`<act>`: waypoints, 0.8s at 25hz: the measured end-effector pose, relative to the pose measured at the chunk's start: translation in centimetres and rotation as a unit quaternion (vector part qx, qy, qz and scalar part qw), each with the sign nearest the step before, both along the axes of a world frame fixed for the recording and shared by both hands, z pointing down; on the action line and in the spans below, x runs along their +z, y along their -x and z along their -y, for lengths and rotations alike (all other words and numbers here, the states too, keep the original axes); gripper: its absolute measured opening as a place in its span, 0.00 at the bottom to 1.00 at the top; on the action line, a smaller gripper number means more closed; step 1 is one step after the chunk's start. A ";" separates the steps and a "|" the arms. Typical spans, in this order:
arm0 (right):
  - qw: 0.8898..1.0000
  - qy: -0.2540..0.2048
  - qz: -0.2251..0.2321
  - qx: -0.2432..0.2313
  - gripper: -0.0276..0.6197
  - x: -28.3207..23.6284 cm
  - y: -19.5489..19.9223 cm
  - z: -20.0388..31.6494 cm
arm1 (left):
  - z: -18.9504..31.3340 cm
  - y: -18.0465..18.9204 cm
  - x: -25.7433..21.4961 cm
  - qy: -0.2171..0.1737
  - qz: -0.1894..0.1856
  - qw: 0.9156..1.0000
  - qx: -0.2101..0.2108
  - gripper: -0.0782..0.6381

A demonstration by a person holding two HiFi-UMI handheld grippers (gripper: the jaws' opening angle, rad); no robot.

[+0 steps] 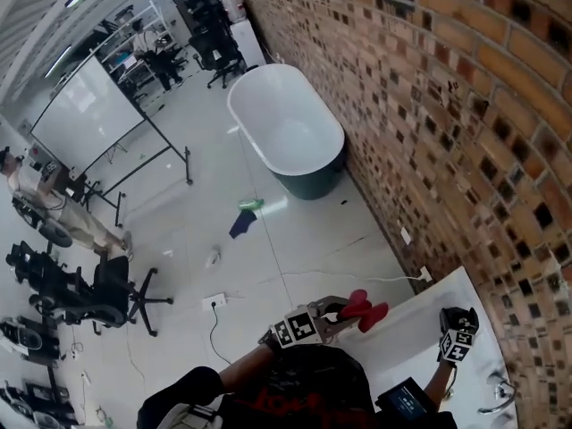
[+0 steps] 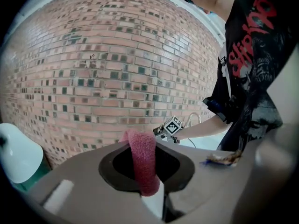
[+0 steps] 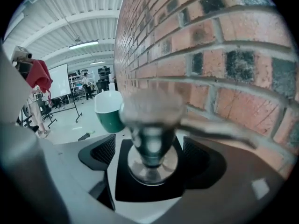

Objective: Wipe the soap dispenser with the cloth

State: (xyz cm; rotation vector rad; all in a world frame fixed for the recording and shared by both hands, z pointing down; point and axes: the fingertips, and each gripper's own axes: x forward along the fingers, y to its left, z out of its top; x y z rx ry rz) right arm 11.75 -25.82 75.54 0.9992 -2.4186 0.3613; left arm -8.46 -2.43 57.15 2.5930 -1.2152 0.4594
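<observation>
The left gripper (image 2: pixel 145 181) pinches the pink cloth (image 2: pixel 141 157). The right gripper (image 3: pixel 152 164) stands spread wide round the blurred chrome soap dispenser (image 3: pixel 150 125) — pads clear of it.

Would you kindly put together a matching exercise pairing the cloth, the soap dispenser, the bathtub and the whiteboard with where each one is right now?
Column A
1. cloth
2. soap dispenser
3. bathtub
4. whiteboard

Column B
a. set against the brick wall
b. standing between the jaws of the open right gripper
c. pinched in the left gripper
d. free-standing, well away from that wall

Pairs: 1-c, 2-b, 3-a, 4-d
</observation>
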 end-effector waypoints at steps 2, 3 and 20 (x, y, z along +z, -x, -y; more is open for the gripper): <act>1.000 -0.011 0.011 0.011 0.72 -0.7 -0.6 -0.9 | -0.2 -0.7 -0.3 -0.008 -0.016 1.000 0.016 0.18; 1.000 -0.012 0.017 0.015 0.72 -0.9 -0.8 -1.3 | -0.2 -0.9 -0.6 -0.011 -0.031 0.999 0.026 0.18; 0.985 0.041 0.041 0.160 0.70 -1.3 -5.1 -13.3 | 1.6 -3.0 -2.3 0.001 -0.174 0.953 0.249 0.18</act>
